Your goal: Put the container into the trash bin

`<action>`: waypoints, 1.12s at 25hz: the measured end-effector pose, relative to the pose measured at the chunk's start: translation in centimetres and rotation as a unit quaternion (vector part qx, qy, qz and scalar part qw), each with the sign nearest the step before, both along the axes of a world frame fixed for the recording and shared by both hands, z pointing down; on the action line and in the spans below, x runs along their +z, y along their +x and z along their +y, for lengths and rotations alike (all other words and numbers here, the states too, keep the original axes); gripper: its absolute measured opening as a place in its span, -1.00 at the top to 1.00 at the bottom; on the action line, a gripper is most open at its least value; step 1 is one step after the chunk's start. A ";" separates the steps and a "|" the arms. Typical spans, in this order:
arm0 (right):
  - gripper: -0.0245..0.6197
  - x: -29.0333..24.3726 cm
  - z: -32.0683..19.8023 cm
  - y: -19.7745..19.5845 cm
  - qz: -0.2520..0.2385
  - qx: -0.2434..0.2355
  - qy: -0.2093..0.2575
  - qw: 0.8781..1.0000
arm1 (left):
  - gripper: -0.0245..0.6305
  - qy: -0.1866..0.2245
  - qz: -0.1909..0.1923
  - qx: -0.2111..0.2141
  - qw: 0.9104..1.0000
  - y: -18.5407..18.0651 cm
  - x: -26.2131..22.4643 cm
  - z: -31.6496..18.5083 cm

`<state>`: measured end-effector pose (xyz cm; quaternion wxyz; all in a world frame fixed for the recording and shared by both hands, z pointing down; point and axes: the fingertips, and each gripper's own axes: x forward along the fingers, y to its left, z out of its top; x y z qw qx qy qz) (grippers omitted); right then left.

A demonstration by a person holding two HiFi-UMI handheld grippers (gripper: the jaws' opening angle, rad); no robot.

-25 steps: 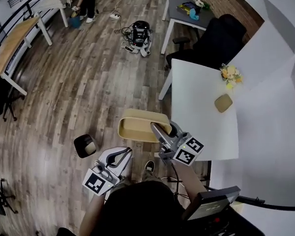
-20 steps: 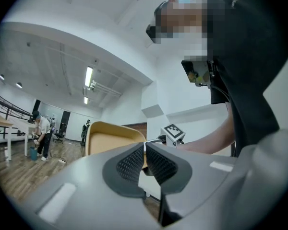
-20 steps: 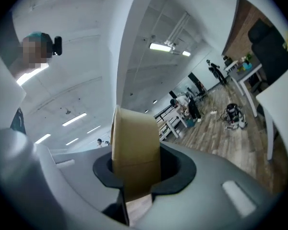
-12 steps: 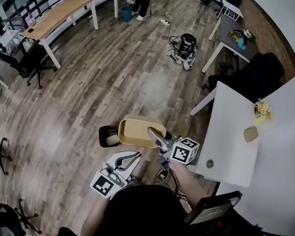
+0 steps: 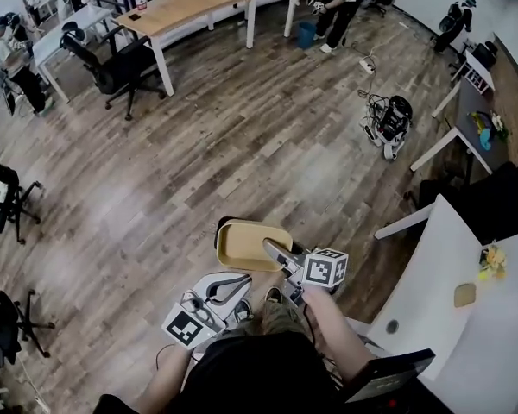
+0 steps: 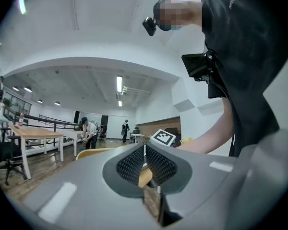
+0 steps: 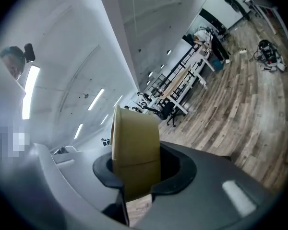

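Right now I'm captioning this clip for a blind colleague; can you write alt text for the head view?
A person's right gripper holds a tan oval container by its rim over a wood-plank floor, with a dark bin peeking out at its far left edge. The shut left gripper sits lower left; desks and office chairs stand farther off.

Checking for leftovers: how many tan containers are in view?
1. The container is clamped in the right gripper, over the dark trash bin peeking out at its left. The small tan thing on the white table is too small to tell; others may be hidden.
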<state>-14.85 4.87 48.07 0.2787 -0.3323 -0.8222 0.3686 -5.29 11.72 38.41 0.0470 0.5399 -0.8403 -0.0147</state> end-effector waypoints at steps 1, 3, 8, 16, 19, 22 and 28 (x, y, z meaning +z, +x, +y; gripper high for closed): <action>0.55 1.0 0.8 -0.4 0.009 -0.012 -0.001 1.000 | 0.88 0.001 0.004 -0.016 1.000 -0.5 0.2 0.6; 0.55 2.6 2.1 -1.4 0.023 -0.031 -0.002 0.999 | 0.88 -0.001 0.001 -0.048 0.999 -1.9 0.5 2.0; 0.55 5.9 3.1 -4.1 0.055 -0.060 0.000 0.997 | 0.88 -0.018 -0.008 -0.118 0.993 -5.6 0.7 4.1; 0.54 9.3 3.0 -7.8 0.103 -0.062 -0.008 0.993 | 0.89 -0.011 0.008 -0.172 0.985 -10.7 1.2 4.2; 0.54 10.9 3.1 -8.6 0.123 -0.058 -0.006 0.991 | 0.89 -0.012 0.008 -0.181 0.983 -12.0 1.3 5.2; 0.54 12.5 3.6 -9.3 0.140 -0.052 0.002 0.989 | 0.89 -0.023 0.007 -0.171 0.985 -13.5 2.1 6.3; 0.54 14.8 5.7 -11.7 0.170 -0.002 0.012 0.985 | 0.89 -0.039 -0.004 -0.142 0.989 -18.4 3.7 9.8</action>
